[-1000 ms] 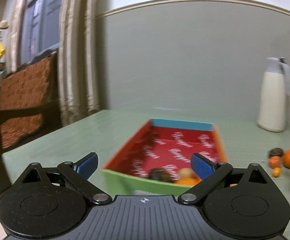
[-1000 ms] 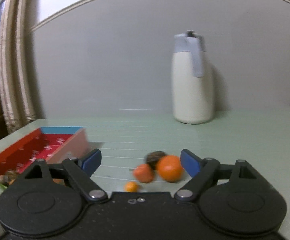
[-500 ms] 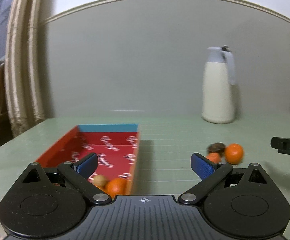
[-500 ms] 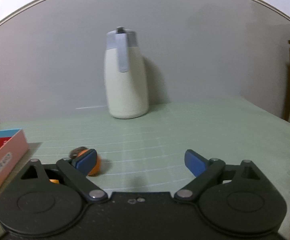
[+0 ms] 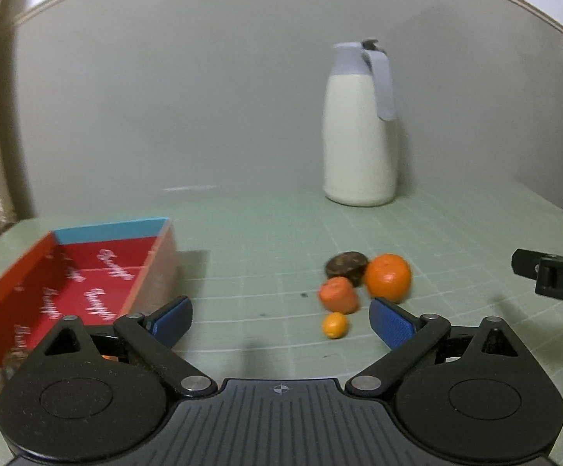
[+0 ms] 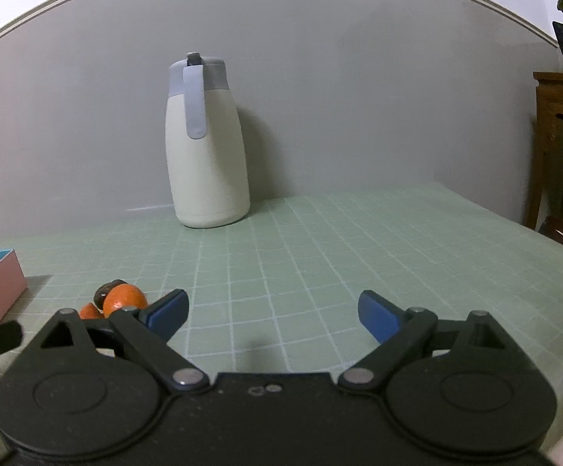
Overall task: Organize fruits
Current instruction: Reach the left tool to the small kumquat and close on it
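Both views have swung rightward since the earlier frames. Left gripper (image 5: pixel 279 320): jaws apart, empty; orange (image 5: pixel 388 276), two smaller fruits and a dark fruit (image 5: pixel 346 266) lie just ahead, right of centre. Box (image 5: pixel 75 272) left, partly cut off. Right gripper (image 6: pixel 273 314): jaws apart, recently widened, nothing between; fruits half hidden behind its left finger.

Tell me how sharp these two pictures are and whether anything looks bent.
Left wrist view: the red box and fruit cluster are smeared soft, and the wall trim bows into an arc. Right wrist view: crisper, the jug and table grid read cleanly, with the same fisheye bowing.
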A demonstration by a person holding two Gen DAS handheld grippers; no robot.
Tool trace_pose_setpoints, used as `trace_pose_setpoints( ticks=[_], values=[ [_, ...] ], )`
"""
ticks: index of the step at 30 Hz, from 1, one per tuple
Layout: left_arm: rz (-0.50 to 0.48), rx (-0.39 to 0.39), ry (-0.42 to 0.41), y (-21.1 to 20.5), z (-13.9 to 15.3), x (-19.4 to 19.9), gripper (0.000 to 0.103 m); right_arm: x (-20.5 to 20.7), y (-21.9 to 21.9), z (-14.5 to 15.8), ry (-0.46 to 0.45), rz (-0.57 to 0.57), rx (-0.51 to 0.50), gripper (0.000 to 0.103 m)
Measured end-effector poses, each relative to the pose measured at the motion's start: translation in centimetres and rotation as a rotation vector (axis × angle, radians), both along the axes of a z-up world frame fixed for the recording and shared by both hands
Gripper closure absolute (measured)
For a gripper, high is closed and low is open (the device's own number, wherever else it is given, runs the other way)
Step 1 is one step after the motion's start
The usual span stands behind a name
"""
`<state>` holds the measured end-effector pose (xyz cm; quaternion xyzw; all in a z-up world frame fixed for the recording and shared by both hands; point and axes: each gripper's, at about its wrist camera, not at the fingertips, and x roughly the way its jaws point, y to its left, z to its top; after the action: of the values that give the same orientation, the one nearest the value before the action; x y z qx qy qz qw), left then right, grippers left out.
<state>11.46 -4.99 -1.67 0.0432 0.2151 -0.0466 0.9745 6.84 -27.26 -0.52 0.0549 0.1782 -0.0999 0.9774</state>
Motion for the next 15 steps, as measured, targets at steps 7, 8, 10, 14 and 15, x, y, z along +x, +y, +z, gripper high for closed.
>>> trace_pose_setpoints(
  ticks=[7, 8, 10, 14, 15],
  values=[
    [-0.055, -0.025, 0.081, -1.8, -1.4, 2.6, 0.026, -0.1, -1.1, -0.1, -0.010, -0.056, -0.012, 0.009],
    [-0.064, -0.028, 0.092, -2.0, -1.6, 2.9, 0.033, -0.2, -1.2, -0.1, -0.008, -0.061, -0.012, 0.009],
    [-0.075, -0.029, 0.112, -2.4, -2.0, 3.4, 0.045, -0.3, -1.7, -0.2, -0.005, -0.068, 0.001, 0.009],
    [-0.077, -0.038, 0.128, -2.7, -2.5, 3.9, 0.048, -0.3, -2.2, -0.4, -0.001, -0.073, 0.009, 0.009],
    [-0.077, -0.039, 0.129, -2.7, -2.6, 4.0, 0.048, -0.3, -2.3, -0.4, -0.002, -0.074, 0.010, 0.009]
  ],
)
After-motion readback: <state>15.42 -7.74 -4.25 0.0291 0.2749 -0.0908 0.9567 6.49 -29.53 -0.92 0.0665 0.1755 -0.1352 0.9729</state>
